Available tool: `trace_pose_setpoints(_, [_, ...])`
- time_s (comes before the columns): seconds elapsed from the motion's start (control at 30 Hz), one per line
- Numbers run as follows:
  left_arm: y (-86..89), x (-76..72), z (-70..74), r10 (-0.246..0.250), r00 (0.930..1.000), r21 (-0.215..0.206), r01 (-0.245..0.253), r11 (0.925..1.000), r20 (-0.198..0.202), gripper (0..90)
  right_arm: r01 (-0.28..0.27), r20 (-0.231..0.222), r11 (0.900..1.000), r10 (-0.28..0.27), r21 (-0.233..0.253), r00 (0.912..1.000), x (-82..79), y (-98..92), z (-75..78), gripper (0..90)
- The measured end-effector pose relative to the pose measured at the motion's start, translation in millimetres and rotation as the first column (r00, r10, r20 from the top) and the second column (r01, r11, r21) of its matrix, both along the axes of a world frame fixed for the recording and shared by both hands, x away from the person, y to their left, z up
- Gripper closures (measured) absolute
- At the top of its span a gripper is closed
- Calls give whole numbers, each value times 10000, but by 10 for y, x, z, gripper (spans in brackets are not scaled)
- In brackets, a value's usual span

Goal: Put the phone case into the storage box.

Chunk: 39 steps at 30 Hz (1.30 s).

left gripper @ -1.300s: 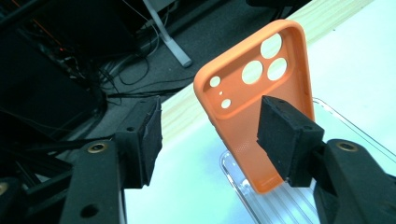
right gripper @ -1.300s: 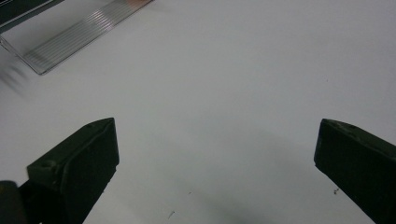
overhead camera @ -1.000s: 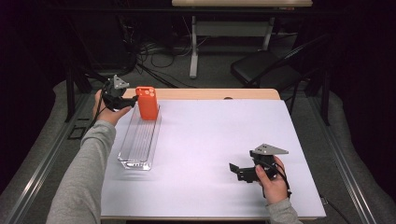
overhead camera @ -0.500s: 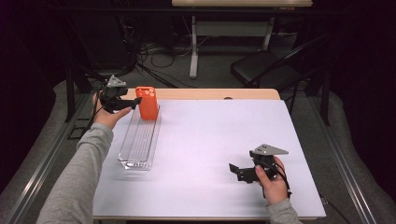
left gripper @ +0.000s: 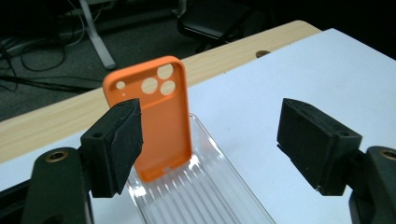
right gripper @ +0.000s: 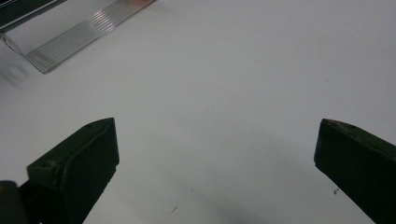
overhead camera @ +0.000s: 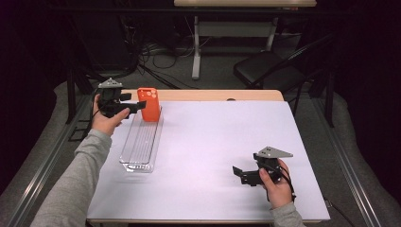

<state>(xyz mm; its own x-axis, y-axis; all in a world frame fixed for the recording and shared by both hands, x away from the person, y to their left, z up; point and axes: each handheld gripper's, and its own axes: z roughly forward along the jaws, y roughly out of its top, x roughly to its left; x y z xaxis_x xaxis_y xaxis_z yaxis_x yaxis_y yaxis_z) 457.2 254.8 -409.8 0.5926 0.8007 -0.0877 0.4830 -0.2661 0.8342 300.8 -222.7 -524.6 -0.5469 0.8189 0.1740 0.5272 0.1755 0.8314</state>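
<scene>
The right hand-held gripper rested wide open and empty on the table. Farther off, the left hand-held gripper gaped beside the phone case, upright in the clear tray; light, flexible, likely best pinched by its side edges.

Left gripper held raised at the far left, jaws spread wide; right gripper held low at the near right, jaws likewise apart.
</scene>
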Motion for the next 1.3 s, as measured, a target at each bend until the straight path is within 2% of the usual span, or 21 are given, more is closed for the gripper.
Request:
trace_pose_setpoints(0.07, [-15, -50, 21, 8, 10000, -5, -8, 10000, 99, 231, -8, -11, 10000, 8, 18, 10000, -4, 6, 5, 0])
trace_pose_setpoints(0.13, [-20, -102, 39, -125, 9999, -181, 126, 9998, 64, 230, -20, 11, 10000, 20, 8, 10000, -6, 8, 7, 0])
trace_pose_setpoints(0.17, [-28, -126, 48, -248, 9997, -127, 248, 9996, -10, 222, -19, 12, 10000, 19, 7, 10000, -6, 7, 8, 0])
trace_pose_setpoints(0.27, [-73, -220, 70, -219, 9997, -90, 217, 9997, -136, 204, 5, 14, 10000, -5, 0, 10000, -8, 3, 10, 0])
trace_pose_setpoints(0.33, [-102, -303, 68, -283, 9995, -584, 275, 9979, -123, 204, -2, 40, 10000, 2, 11, 10000, -9, 2, 11, 0])
trace_pose_setpoints(0.43, [-151, -430, 49, -647, 9979, -1008, 633, 9929, -101, 158, -28, 106, 10000, 28, 3, 9999, -13, -3, 12, 0])
trace_pose_setpoints(0.5, [-201, -510, 21, -1016, 9948, -995, 1008, 9899, -28, 158, -1, 88, 10000, 1, 22, 10000, -20, -6, 15, 0])
trace_pose_setpoints(0.73, [-284, -710, -37, -1481, 9888, -817, 1492, 9854, 200, 152, -29, 174, 10000, 29, 21, 9998, -33, -3, 29, 0])
trace_pose_setpoints(0.8, [-293, -766, -49, -1721, 9848, -774, 1735, 9818, 250, 112, -19, 179, 10000, 19, 11, 9998, -33, -3, 30, 0])
trace_pose_setpoints(0.87, [-311, -835, -57, -1832, 9827, -805, 1847, 9795, 256, 65, -18, 175, 10000, 18, 9, 9998, -33, -4, 28, 0])
trace_pose_setpoints(1.07, [-357, -1057, -90, -2041, 9769, -999, 2096, 9727, 630, 63, -22, 151, 10000, 22, 3, 9999, -41, -5, 23, 0])
trace_pose_setpoints(1.13, [-378, -1121, -112, -2122, 9747, -1182, 2193, 9685, 696, 63, -45, 134, 10000, 44, 30, 9999, -46, -4, 24, 0])
trace_pose_setpoints(1.3, [-421, -1246, -186, -2292, 9712, -947, 2346, 9675, 650, 63, -75, 108, 10000, 75, -2, 9999, -52, -2, 20, 0])
